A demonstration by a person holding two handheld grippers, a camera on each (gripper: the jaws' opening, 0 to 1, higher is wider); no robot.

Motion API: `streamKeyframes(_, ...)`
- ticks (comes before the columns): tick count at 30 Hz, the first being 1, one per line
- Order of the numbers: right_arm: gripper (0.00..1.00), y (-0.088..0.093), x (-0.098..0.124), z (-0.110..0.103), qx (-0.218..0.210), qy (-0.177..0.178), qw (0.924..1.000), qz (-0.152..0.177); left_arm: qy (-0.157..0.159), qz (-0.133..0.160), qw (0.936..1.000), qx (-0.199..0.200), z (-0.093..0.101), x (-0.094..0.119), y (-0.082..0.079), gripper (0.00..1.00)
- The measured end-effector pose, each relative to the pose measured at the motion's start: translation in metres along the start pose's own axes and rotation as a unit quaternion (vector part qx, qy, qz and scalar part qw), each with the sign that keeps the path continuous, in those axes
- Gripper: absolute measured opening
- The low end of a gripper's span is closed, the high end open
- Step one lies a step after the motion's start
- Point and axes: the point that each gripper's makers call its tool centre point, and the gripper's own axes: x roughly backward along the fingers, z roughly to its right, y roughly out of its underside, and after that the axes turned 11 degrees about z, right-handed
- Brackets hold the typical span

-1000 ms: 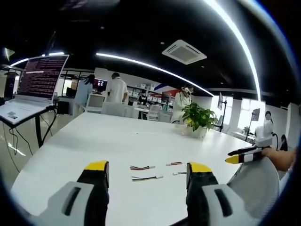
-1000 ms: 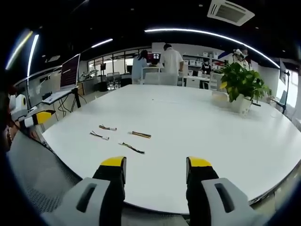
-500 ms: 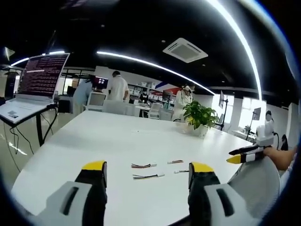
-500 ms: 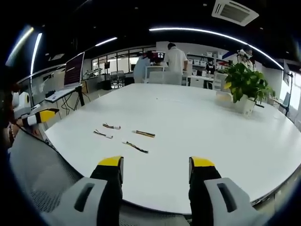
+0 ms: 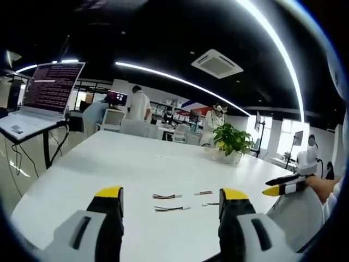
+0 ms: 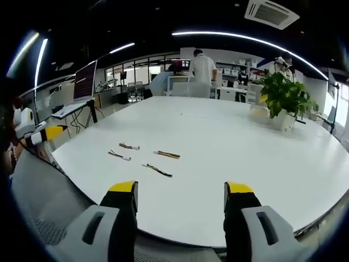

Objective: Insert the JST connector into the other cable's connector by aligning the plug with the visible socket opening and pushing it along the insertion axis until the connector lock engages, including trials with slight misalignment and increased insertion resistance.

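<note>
A white surface is seen, with a potted plant at its far side. Well short of the plant, four thin multicoloured cables with small connectors are laid flat, roughly parallel. The left hand-held gripper and right hand-held gripper are held spread, empty.

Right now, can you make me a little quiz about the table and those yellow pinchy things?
1. True or false: the left gripper is holding a cable.
2. How many short cables lie on the white table? A) two B) four C) seven
3. Fill in: by the table's far edge stands a potted ____.

Key: 1 false, both the left gripper and the right gripper are open and empty. 2 B. 3 plant.
</note>
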Motion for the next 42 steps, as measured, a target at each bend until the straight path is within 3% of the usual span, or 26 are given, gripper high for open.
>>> streamKeyframes(7,0.59,-0.002,0.000,0.000,0.000,0.003,1.0000,0.004,0.010,-0.013,0.9998,-0.006,0.003,0.000,0.004,0.68)
streamKeyframes(10,0.53,-0.005,0.000,0.002,0.003,0.008,0.9999,0.012,0.007,-0.008,0.9999,-0.004,0.001,0.000,0.002,0.68)
streamKeyframes(13,0.54,-0.003,0.000,0.000,0.004,0.005,1.0000,0.003,-0.001,0.002,1.0000,-0.003,-0.001,0.000,-0.001,0.68)
streamKeyframes(18,0.53,0.001,0.000,0.000,0.006,-0.002,0.9999,-0.014,-0.001,-0.006,1.0000,-0.001,-0.001,-0.001,0.002,0.67)
streamKeyframes(24,0.51,0.007,0.001,-0.002,-0.004,-0.021,0.9987,-0.046,0.004,-0.046,0.9989,0.004,-0.001,-0.001,0.014,0.68)
streamKeyframes(28,0.50,0.012,0.001,-0.001,0.002,-0.037,0.9970,-0.068,0.003,-0.059,0.9958,0.070,-0.002,-0.001,0.017,0.74)
streamKeyframes(30,0.50,0.015,0.000,0.004,0.005,-0.037,0.9963,-0.078,0.002,-0.068,0.9945,0.079,-0.007,-0.001,0.020,0.74)
streamKeyframes(32,0.48,0.015,0.000,0.008,-0.006,-0.043,0.9961,-0.076,-0.001,-0.073,0.9950,0.068,-0.010,0.000,0.021,0.81)
streamKeyframes(34,0.47,0.009,-0.003,0.013,-0.018,-0.051,0.9965,-0.063,-0.008,-0.047,0.9978,0.045,-0.015,-0.003,0.013,0.91)
streamKeyframes(42,0.49,-0.005,-0.019,0.031,-0.009,-0.054,0.9976,-0.041,0.008,-0.051,0.9984,0.021,-0.024,-0.010,0.005,0.97)
